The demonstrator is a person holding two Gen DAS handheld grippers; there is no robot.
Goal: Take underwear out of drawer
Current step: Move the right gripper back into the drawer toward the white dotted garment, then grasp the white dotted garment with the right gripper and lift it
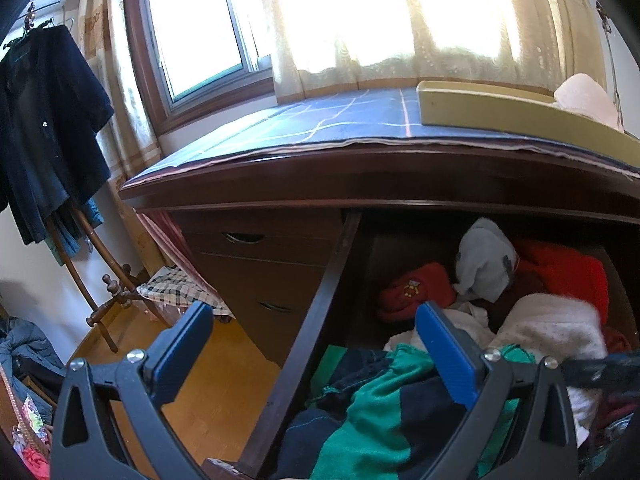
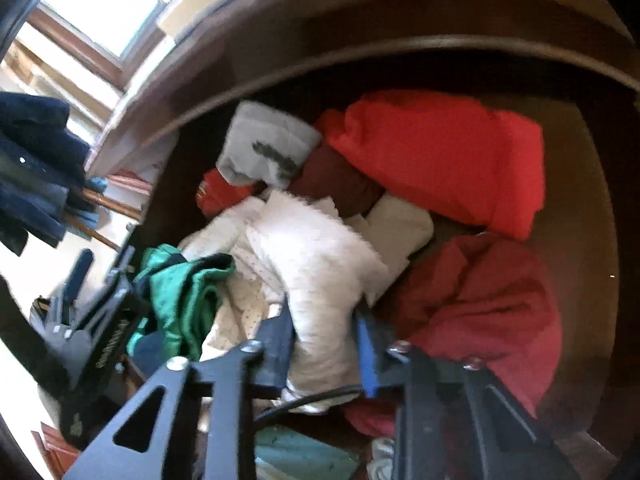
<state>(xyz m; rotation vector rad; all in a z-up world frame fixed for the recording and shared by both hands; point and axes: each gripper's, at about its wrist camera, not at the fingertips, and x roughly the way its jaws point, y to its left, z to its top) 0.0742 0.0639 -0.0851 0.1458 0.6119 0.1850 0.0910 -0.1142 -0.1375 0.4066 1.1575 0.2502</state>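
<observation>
Right gripper (image 2: 326, 332) pinches white underwear (image 2: 320, 264) in the open drawer (image 1: 304, 320).
Left gripper (image 1: 316, 344) hangs released, jaws wide, above the near-left green-and-navy garment (image 1: 384, 408).

Strong daylight pours through the window (image 1: 200, 28) and sheer curtain (image 1: 400, 20) at twelve o'clock in the left wrist view, blown out to pure white glare. The dark wooden drawer (image 1: 304, 320) interior below sits in deep shadow, though the clothes inside stay readable. Fisheye distortion bows the desk edge (image 1: 360, 196) and blackens the corners. The right wrist view is softer, smeared with motion blur throughout; its window (image 2: 100, 0) at eleven o'clock is overexposed, and the rim curves heavily into dark vignette.
</observation>
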